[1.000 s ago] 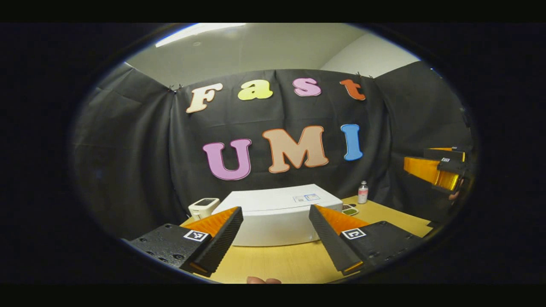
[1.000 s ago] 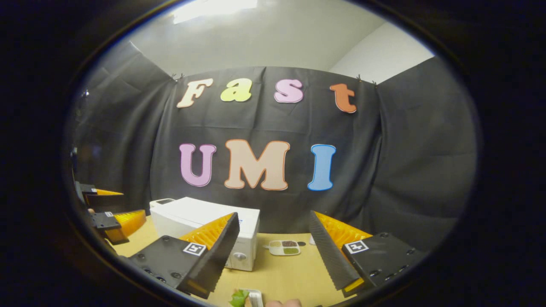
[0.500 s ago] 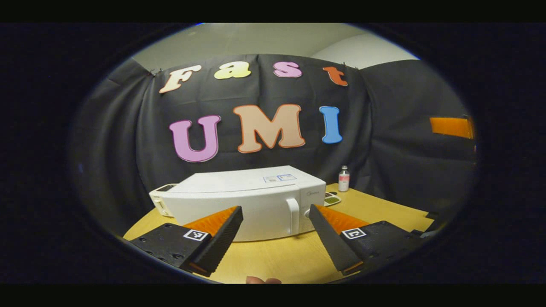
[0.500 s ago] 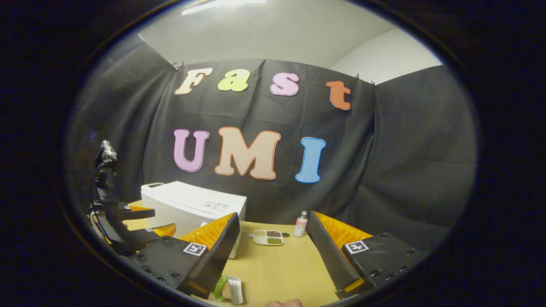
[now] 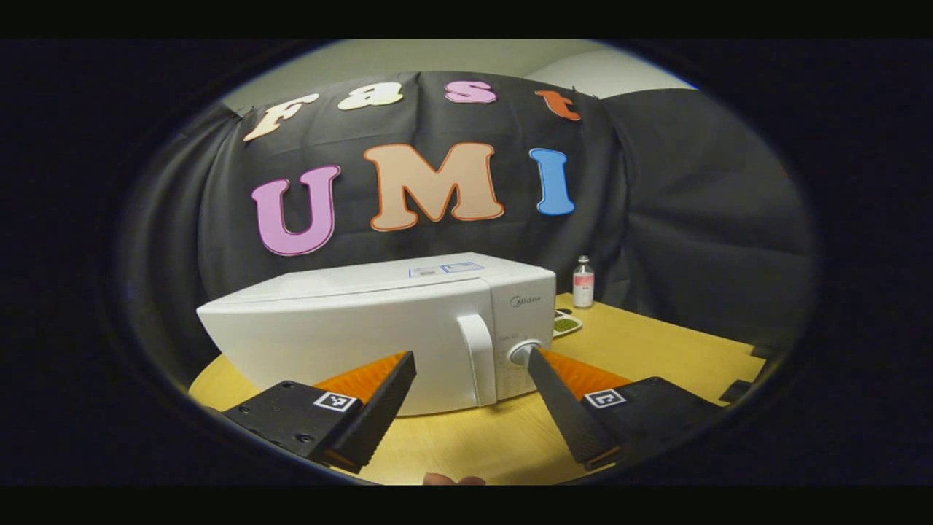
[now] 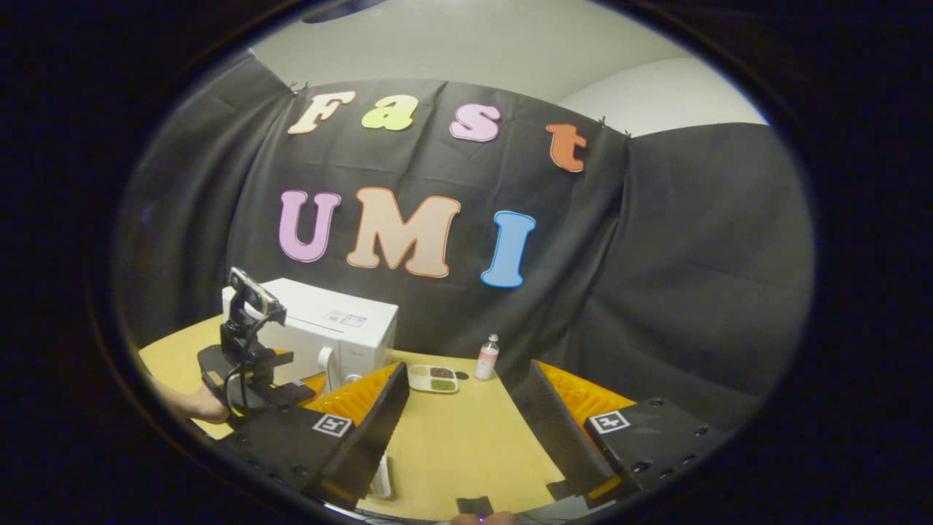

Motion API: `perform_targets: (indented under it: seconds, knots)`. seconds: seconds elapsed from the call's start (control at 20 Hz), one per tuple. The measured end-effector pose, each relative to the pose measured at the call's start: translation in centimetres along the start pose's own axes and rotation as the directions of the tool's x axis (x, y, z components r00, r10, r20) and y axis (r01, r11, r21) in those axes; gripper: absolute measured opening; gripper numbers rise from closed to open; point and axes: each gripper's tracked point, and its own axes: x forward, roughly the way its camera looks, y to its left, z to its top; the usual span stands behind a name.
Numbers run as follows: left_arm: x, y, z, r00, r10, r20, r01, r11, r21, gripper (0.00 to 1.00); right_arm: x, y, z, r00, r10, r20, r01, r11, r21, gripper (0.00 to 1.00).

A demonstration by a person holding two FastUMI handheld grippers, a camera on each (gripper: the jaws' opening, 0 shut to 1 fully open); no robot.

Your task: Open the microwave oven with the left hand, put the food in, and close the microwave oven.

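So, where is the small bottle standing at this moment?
The small bottle stands upright on the wooden table by the black cloth wall, to the right of the white microwave oven; in the right gripper view it is beside the compartment tray.

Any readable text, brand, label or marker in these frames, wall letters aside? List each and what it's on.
"Midea": grey brand mark, only just legible, on the white microwave oven, above its round knob.
Two stickers on the oven's top: too small to read.
Label on the small clear bottle: too small to read.
Square black-and-white markers on the left gripper and right gripper: patterns, not text.
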Motion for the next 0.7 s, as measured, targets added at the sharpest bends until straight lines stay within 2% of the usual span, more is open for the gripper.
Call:
perform_targets:
  seconds: [0.25,0.35,0.45,0.6,0.65,0.7]
  knots:
    - [2.7,0.0,-2.4,0.999,0.038,-0.035,-0.040,0.998,-0.055,0.98,-0.9,-0.2,-1.9,0.998,-0.008,-0.057,0.006,0.999,-0.037,0.96]
    - [3.5,-0.2,-3.4,0.997,0.038,-0.060,-0.042,0.997,-0.068,0.97,-1.2,-0.4,-2.1,0.997,-0.010,-0.070,0.007,0.999,-0.044,1.00]
    - [4.0,-0.2,-3.5,0.997,0.045,-0.055,-0.050,0.995,-0.082,0.97,-1.2,-0.6,-2.5,0.996,-0.014,-0.090,0.010,0.999,-0.036,0.97]
    - [4.9,-0.7,-3.4,0.999,0.026,-0.043,-0.029,0.997,-0.075,0.92,-1.0,-0.7,-2.5,0.995,-0.009,-0.095,0.006,1.000,-0.030,0.97]
    - [5.1,-0.6,-3.6,0.998,0.027,-0.050,-0.030,0.998,-0.063,0.83,-0.9,-0.8,-2.5,0.995,-0.007,-0.097,0.004,1.000,-0.030,0.97]
    - [5.2,-0.6,-3.4,0.999,0.026,-0.047,-0.029,0.998,-0.057,0.79,-0.8,-0.7,-2.7,0.995,-0.004,-0.102,0.001,1.000,-0.030,0.97]
